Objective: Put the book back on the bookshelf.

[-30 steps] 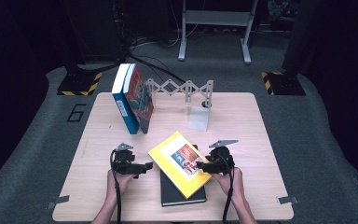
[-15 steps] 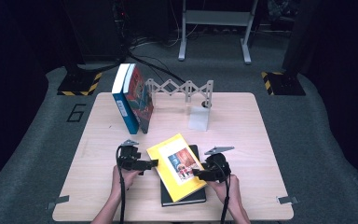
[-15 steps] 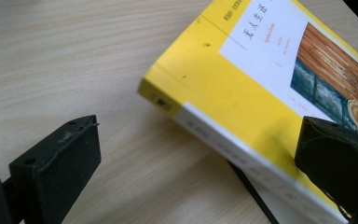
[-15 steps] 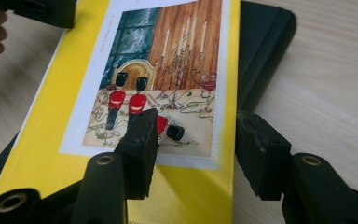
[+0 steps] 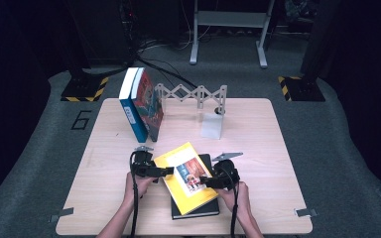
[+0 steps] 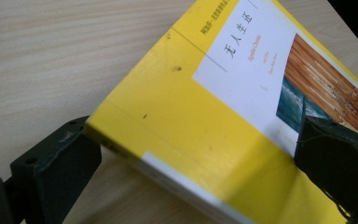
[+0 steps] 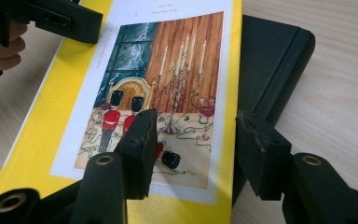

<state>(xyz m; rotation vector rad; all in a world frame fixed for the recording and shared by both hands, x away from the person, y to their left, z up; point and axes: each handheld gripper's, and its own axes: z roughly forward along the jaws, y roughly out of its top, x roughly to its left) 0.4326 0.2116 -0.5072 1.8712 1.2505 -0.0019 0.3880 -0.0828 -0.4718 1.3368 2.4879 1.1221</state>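
Since the earlier frames, the yellow book (image 5: 186, 176) has been turned and drawn toward the near edge of the desk (image 5: 278, 148), so that more of the black book (image 5: 198, 210) beneath it is covered, and the left gripper (image 5: 166, 171) has been brought in against the yellow book's left edge.

The yellow book is now seen lying askew on the black book, close to the near edge of the desk and about midway along it. In the left gripper view, the spine-side edge of the yellow book (image 6: 191, 121) is straddled by the two jaws, one at the lower side and one over the cover; whether the pads are pressed on it cannot be told.

The right gripper (image 5: 206, 181) is held at the yellow book's right edge. In the right gripper view, its jaws are seen about half open, one resting over the cover picture of the yellow book (image 7: 168, 93) and the other beside the book's edge over the black book (image 7: 270, 60); a firm grip cannot be told.

Two upright books (image 5: 141, 104) are stood near the far left corner, with a white block (image 5: 212, 126) near the far edge.
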